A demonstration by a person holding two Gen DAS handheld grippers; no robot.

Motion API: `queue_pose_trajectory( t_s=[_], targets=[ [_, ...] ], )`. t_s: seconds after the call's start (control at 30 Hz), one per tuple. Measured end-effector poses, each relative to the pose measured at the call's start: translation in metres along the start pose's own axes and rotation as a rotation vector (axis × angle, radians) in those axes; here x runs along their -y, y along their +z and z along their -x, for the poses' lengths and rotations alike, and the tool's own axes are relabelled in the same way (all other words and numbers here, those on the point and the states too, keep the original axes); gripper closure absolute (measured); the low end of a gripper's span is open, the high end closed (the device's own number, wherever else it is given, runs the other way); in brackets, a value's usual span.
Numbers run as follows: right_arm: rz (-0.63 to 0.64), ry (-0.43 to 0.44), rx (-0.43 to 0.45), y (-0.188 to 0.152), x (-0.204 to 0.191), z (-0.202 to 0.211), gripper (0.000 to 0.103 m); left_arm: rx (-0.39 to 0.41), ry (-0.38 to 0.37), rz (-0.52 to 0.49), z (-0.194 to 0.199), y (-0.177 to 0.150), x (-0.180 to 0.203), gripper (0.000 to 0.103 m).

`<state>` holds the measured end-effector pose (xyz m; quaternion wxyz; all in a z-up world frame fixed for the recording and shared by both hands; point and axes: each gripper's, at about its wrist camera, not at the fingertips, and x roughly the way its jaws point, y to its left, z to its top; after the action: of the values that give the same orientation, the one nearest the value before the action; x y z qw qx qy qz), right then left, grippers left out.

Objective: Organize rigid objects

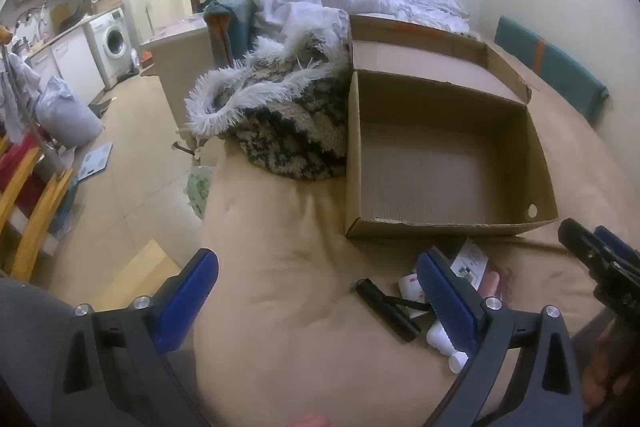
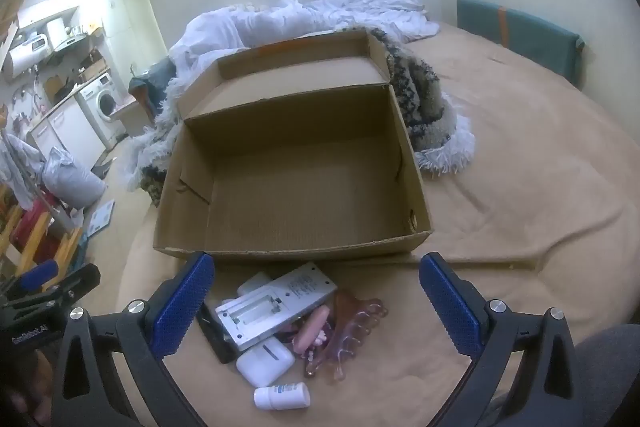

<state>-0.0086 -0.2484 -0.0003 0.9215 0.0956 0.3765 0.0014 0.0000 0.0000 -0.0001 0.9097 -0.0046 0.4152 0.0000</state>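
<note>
An empty cardboard box (image 2: 304, 187) with its lid folded back sits on the tan bed cover; the left wrist view has the box (image 1: 444, 163) to the right. In front of it lies a small pile: a grey remote with an open battery bay (image 2: 276, 303), a white earbud case (image 2: 264, 363), a small white bottle (image 2: 282, 397), a pink comb-like piece (image 2: 352, 331) and a black flat item (image 2: 214, 337). My right gripper (image 2: 316, 299) hovers open over the pile. My left gripper (image 1: 318, 291) stands open left of the pile, above a black stick with a strap (image 1: 386, 309).
A fluffy patterned blanket (image 1: 280, 107) and white bedding (image 2: 304, 15) are heaped behind the box. A teal cushion (image 2: 520, 31) leans on the wall at the right. The bed edge (image 1: 204, 211) drops to the floor on the left, with a washing machine (image 1: 112, 41) beyond.
</note>
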Motion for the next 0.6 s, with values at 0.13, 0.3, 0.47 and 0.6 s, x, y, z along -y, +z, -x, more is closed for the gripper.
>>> queue_pose_trajectory(
  t_s=[0.13, 0.3, 0.47, 0.6],
  targets=[
    [0.003, -0.001, 0.002, 0.0002, -0.0006, 0.0011, 0.000, 0.010, 0.007, 0.000, 0.0007, 0.0000, -0.0002, 0.004],
    [0.003, -0.003, 0.003, 0.0001, -0.0010, 0.0012, 0.000, 0.010, 0.005, 0.006, 0.0018, 0.0007, -0.0013, 0.004],
    [0.005, -0.006, 0.003, 0.0001, -0.0011, 0.0005, 0.000, 0.007, 0.002, -0.004, 0.0007, 0.0009, 0.0002, 0.004],
    [0.005, -0.005, 0.003, 0.0003, -0.0010, 0.0005, 0.000, 0.014, 0.008, -0.008, 0.0001, -0.0002, 0.0015, 0.004]
  ],
)
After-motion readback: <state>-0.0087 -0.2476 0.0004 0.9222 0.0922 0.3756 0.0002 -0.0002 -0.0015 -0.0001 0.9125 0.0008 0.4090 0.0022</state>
